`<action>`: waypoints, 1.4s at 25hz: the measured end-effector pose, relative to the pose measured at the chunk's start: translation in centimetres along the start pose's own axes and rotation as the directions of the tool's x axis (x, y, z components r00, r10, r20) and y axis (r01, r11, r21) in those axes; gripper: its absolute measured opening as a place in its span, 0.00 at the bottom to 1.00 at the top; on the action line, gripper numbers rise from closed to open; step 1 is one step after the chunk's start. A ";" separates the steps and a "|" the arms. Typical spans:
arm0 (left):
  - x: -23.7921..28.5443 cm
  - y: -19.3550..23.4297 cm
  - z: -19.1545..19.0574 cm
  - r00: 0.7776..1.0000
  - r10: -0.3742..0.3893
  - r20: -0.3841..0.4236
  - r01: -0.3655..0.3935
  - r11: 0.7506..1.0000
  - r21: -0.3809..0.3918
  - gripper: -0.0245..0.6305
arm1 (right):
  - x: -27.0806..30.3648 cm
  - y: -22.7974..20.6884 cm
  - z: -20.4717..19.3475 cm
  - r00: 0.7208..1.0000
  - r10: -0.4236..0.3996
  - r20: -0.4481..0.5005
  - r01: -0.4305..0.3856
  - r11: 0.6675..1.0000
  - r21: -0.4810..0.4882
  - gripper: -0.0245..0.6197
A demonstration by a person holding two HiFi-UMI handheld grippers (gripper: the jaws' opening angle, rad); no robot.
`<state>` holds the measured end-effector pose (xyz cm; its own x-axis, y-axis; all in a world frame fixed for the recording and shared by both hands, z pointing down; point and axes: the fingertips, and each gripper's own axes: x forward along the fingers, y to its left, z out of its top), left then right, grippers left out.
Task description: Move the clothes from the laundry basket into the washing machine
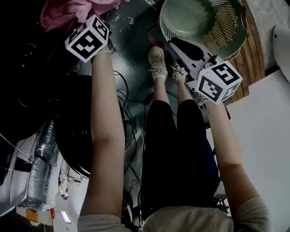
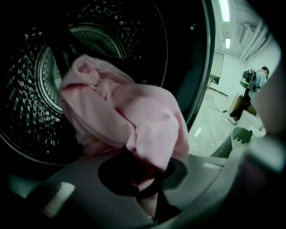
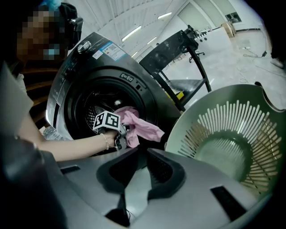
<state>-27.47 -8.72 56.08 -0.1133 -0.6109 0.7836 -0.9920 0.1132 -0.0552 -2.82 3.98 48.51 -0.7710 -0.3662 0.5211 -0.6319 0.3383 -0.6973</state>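
Observation:
A pink garment (image 2: 134, 116) hangs in the mouth of the washing machine's drum (image 2: 27, 112), bunched over my left gripper (image 2: 147, 163), which is shut on it. From the head view the garment (image 1: 68, 13) lies just past the left marker cube (image 1: 87, 38). In the right gripper view the left gripper (image 3: 120, 139) holds the garment (image 3: 138, 127) at the round door opening of the washing machine (image 3: 80, 76). My right gripper (image 3: 142, 152) is shut on nothing, beside the green laundry basket (image 3: 187, 120). No clothes show inside the basket (image 1: 165, 27).
The washer's open round door (image 1: 72, 131) hangs at left below my left arm. Cables (image 1: 129, 113) trail on the floor by my feet. Wooden planks (image 1: 248, 59) lie right of the basket. A black metal stand (image 3: 178, 47) rises behind the washer. A person (image 2: 254, 80) stands far off.

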 end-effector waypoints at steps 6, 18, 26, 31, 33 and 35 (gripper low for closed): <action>0.8 4.6 7.9 0.961 0.155 0.229 -0.183 0.977 0.107 0.14 | 0.7 0.0 0.2 1.000 -0.005 0.007 0.005 1.000 0.020 0.13; -1.6 1.7 7.3 0.960 0.012 0.281 -0.058 0.986 0.155 0.41 | 0.7 1.4 -0.1 1.000 0.017 0.009 -0.017 0.999 0.035 0.13; 0.4 -1.5 -1.0 0.988 -0.152 0.003 0.148 0.970 0.193 0.42 | 0.2 0.7 -0.6 1.000 0.000 0.011 -0.001 0.999 0.040 0.13; -0.1 1.3 0.7 0.991 -0.073 0.111 0.069 0.997 0.039 0.12 | 0.3 -0.1 -0.5 1.000 -0.011 0.017 0.010 0.999 0.053 0.12; 0.9 4.1 1.8 0.993 0.023 0.113 -0.027 0.999 0.037 0.12 | 0.4 -0.1 -0.2 1.000 -0.003 0.017 0.002 0.999 0.048 0.12; 2.6 6.1 3.3 0.991 0.092 0.100 -0.102 0.990 0.098 0.12 | 0.7 -0.3 -0.1 1.000 -0.001 0.012 0.000 0.999 0.041 0.12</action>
<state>-33.97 -12.23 55.73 -0.2091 -0.6731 0.7094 -0.9759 0.0976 -0.1950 -3.15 3.69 49.10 -0.7695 -0.3771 0.5153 -0.6282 0.3022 -0.7169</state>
